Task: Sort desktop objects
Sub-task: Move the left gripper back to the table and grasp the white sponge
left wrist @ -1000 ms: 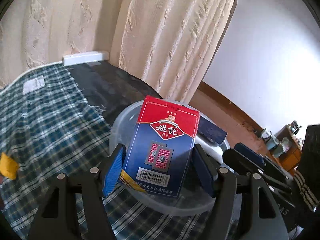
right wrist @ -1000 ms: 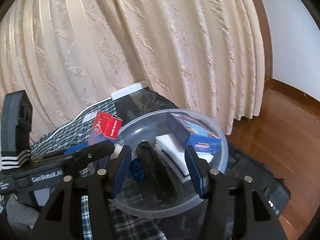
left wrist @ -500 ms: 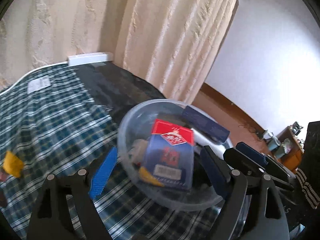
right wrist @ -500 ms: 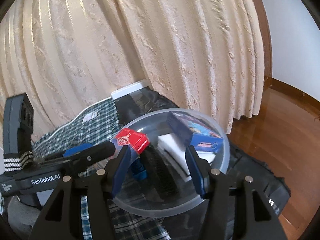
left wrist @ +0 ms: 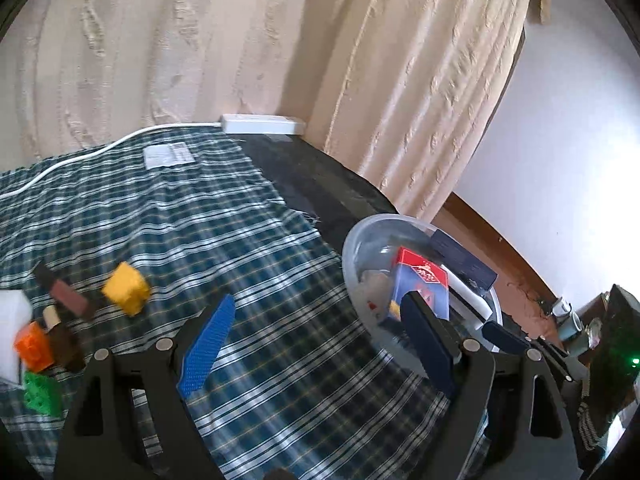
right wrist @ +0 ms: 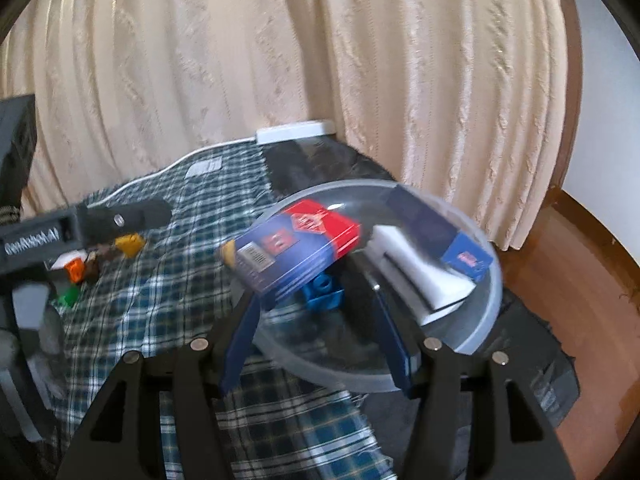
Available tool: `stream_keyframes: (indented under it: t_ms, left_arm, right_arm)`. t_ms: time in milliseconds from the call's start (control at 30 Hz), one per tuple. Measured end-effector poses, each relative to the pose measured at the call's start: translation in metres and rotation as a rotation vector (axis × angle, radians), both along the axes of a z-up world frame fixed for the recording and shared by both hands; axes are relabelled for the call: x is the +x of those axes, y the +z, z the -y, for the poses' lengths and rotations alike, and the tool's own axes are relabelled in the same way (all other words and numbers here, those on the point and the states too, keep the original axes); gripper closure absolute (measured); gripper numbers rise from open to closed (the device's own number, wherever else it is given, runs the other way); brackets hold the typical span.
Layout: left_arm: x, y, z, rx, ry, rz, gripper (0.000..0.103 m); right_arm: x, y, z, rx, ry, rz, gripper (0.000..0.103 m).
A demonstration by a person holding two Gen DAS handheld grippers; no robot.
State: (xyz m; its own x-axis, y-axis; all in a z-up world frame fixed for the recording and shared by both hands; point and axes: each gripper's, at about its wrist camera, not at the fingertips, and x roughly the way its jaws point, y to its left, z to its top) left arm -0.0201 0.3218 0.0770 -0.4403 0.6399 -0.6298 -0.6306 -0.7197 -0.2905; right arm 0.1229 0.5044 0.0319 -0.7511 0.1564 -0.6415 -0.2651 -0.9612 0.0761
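**Card box in bowl, left tool empty, loose blocks still out on the cloth**

Left tool (left wrist: pixel 316 344) is wide, nothing between its pads. Right tool (right wrist: pixel 316 340) stands half-wide over the bowl's near rim, its jaws not pressing on anything.

The bowl (left wrist: pixel 352 264) sits at the edge of the plaid cloth (left wrist: pixel 240 240) on the table. Inside it: the red-blue card box (right wrist: pixel 296 248) lying tilted across the other contents, a blue brick (right wrist: pixel 322 292) under it, a white block (right wrist: pixel 416 268) and a dark blue box (right wrist: pixel 432 224) on the far side from the blocks.

Things left to sort all lie well apart from the bowl, across the cloth on the left tool's side: yellow cube (left wrist: pixel 126 288) nearest the bowl, then a brown bar (left wrist: pixel 70 300), an orange block (left wrist: pixel 34 346) and a green block (left wrist: pixel 40 394) in a cluster farthest from it.

Judgement: next pick is likely the yellow cube. It lies off the left tool's left pad, away from the bowl, so the left hand is clearly nearer; the right is over the bowl. The cube has no long axis, so any approach fits; the brown bar runs diagonally and would need a grip across its narrow side.
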Motion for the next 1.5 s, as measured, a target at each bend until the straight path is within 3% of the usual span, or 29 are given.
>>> stream_keyframes:
  t_ms: [367,633,867,1033,1200,1500]
  left_arm:
    - [0.001,-0.005,0.054,-0.01,0.104,0.018,0.016]
    - [-0.006,-0.009,0.113,-0.027,0.249,0.014,0.016]
    - [-0.021,-0.016,0.159,-0.053,0.372,0.031,0.016]
    - [-0.031,-0.023,0.182,-0.061,0.423,0.045,0.016]
    - [-0.042,-0.033,0.208,-0.092,0.482,0.063,0.017]
    - [-0.058,-0.05,0.232,-0.143,0.507,0.12,0.02]
  right_arm:
    - [-0.045,0.0,-0.018,0.044,-0.069,0.079,0.04]
    - [-0.074,0.002,-0.028,0.033,-0.098,0.093,0.039]
    - [-0.065,0.015,0.009,0.034,-0.011,-0.009,0.039]
    - [-0.064,0.025,0.034,-0.025,0.074,-0.056,0.039]
    - [-0.071,0.022,0.059,-0.095,0.175,-0.045,0.039]
    - [-0.08,0.013,0.093,-0.108,0.268,-0.002,0.039]
